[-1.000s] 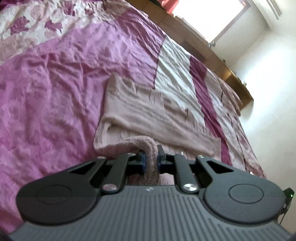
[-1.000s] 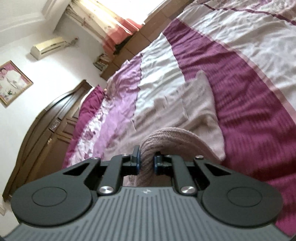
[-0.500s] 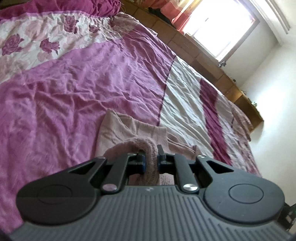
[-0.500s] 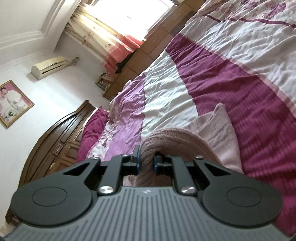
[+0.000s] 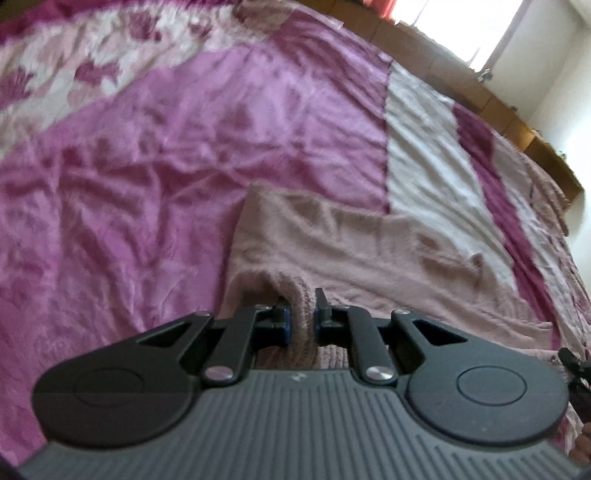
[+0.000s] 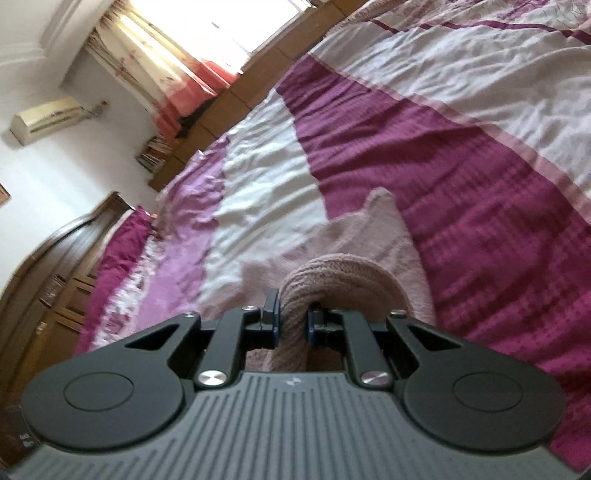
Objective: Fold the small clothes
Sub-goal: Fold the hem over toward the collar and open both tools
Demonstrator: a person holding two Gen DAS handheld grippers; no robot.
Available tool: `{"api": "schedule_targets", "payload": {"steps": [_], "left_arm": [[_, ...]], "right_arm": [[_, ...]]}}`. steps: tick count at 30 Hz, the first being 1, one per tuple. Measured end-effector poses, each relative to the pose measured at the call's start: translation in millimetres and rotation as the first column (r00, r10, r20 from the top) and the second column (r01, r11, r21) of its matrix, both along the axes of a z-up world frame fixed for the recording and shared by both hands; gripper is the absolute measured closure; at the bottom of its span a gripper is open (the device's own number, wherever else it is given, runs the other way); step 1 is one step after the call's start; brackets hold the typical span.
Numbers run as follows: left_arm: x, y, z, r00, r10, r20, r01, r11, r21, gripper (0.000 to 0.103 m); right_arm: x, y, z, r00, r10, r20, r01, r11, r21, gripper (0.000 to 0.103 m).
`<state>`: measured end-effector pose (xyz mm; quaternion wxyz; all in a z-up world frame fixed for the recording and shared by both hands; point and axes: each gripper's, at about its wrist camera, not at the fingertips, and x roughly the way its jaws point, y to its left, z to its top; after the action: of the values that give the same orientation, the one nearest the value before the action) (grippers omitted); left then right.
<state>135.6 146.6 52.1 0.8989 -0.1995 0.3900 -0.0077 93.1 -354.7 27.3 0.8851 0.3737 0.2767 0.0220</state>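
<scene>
Clamping a bunched ribbed edge of the dusty-pink knitted garment (image 5: 354,251) between the blue pads, left hand-held gripper (image 5: 301,323) pinched tight on the fabric. Lying on the bed, across the pink, white and maroon bedspread (image 5: 155,155), rest of the garment spread flat beyond the fingers. Gripping a thick rolled fold of the same knit (image 6: 373,236), right hand-held gripper (image 6: 293,325) closed on it, fold arching up over the right finger. Blurred at the edges, both views.

Daylight blows out the window (image 6: 236,33); both fisheye views look motion-blurred, perhaps softest at the bent edges.
</scene>
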Motion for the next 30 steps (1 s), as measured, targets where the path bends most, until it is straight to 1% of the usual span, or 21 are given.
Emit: {"api": "schedule_targets", "payload": {"steps": [3,6,8,9,10,11,12,13,14,17,21,23,28,30], "left_arm": [[3,4,-15,1.000,0.012,-0.029,-0.012,1.000,-0.020,0.089],[3,4,-17,1.000,0.010,-0.022,-0.010,1.000,-0.015,0.088],[3,3,-16,1.000,0.002,-0.019,-0.002,1.000,0.003,0.087],[3,1,-16,1.000,-0.001,-0.018,0.001,1.000,0.009,0.087],[4,0,-16,1.000,-0.003,-0.019,0.004,1.000,0.014,0.087],[3,0,-15,1.000,-0.006,-0.019,0.006,1.000,0.017,0.086],[2,0,-14,1.000,-0.005,-0.021,0.005,1.000,0.016,0.086],[2,1,-13,1.000,-0.004,-0.023,0.005,1.000,0.013,0.086],[1,1,-12,1.000,-0.005,-0.024,0.005,1.000,0.009,0.085],[-1,0,-7,0.999,-0.002,-0.033,0.003,1.000,0.013,0.080],[-11,1,0,1.000,0.004,-0.031,-0.004,1.000,0.017,0.066],[-17,1,4,1.000,0.005,-0.029,-0.004,1.000,0.024,0.063],[-31,0,11,1.000,-0.002,-0.030,0.003,0.999,0.036,0.063],[-36,0,13,1.000,-0.001,-0.028,0.002,0.999,0.036,0.063]], "right_arm": [[4,2,-11,0.999,-0.009,-0.036,0.008,1.000,-0.023,0.088],[5,1,-20,0.998,-0.025,-0.060,0.023,0.999,-0.035,0.087],[5,2,-23,0.998,-0.023,-0.063,0.021,0.999,-0.039,0.077],[4,2,-22,0.998,-0.021,-0.060,0.018,0.999,-0.041,0.074],[4,4,-21,0.998,-0.020,-0.060,0.017,0.999,-0.047,0.069],[5,5,-21,0.998,-0.019,-0.060,0.015,0.998,-0.055,0.063],[4,6,-19,0.998,-0.018,-0.059,0.015,0.998,-0.061,0.059],[4,7,-17,0.998,-0.017,-0.057,0.013,0.998,-0.065,0.052],[3,8,-15,0.998,-0.015,-0.055,0.011,0.997,-0.071,0.048],[-2,13,-8,0.998,-0.015,-0.059,0.009,0.995,-0.101,0.046],[-11,13,-1,0.998,-0.021,-0.066,0.014,0.993,-0.113,0.046],[-18,12,2,0.998,-0.028,-0.065,0.021,0.993,-0.113,0.046],[-33,9,11,0.996,-0.049,-0.072,0.041,0.992,-0.117,0.045],[-40,8,15,0.996,-0.059,-0.072,0.050,0.992,-0.118,0.038]]}}
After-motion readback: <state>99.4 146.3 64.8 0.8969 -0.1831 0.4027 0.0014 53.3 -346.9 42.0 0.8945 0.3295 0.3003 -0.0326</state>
